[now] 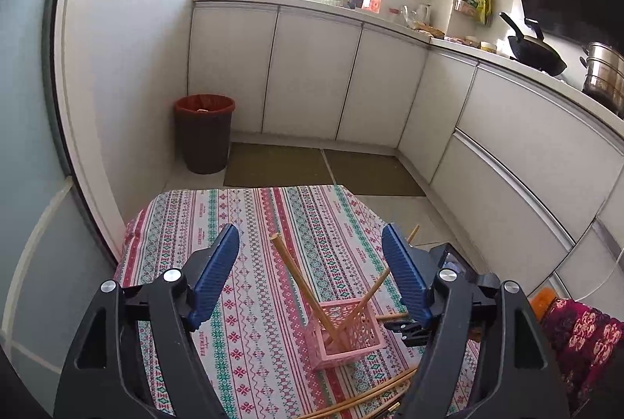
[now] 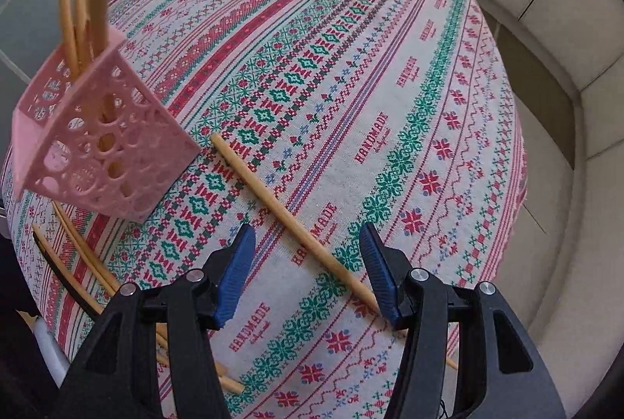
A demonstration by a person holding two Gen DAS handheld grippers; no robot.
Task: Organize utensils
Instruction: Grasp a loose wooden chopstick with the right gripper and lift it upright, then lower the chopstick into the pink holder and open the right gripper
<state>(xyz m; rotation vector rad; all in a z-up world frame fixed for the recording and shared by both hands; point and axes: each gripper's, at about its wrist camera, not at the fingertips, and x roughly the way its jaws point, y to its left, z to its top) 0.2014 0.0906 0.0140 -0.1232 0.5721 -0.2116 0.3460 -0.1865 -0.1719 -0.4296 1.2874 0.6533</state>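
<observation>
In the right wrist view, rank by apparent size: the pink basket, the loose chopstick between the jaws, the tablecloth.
1. Tablecloth, fills most of the view.
2. Pink basket.
3. Loose chopstick, long but thin.
The basket sits near the fisheye edge, so its look against the chopstick is unsure.

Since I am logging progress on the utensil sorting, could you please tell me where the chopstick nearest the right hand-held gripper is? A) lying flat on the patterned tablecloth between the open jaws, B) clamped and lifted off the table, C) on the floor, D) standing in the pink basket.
A: the chopstick lies flat on the tablecloth, running between the open jaws of the right hand-held gripper, apart from the pink basket.
</observation>
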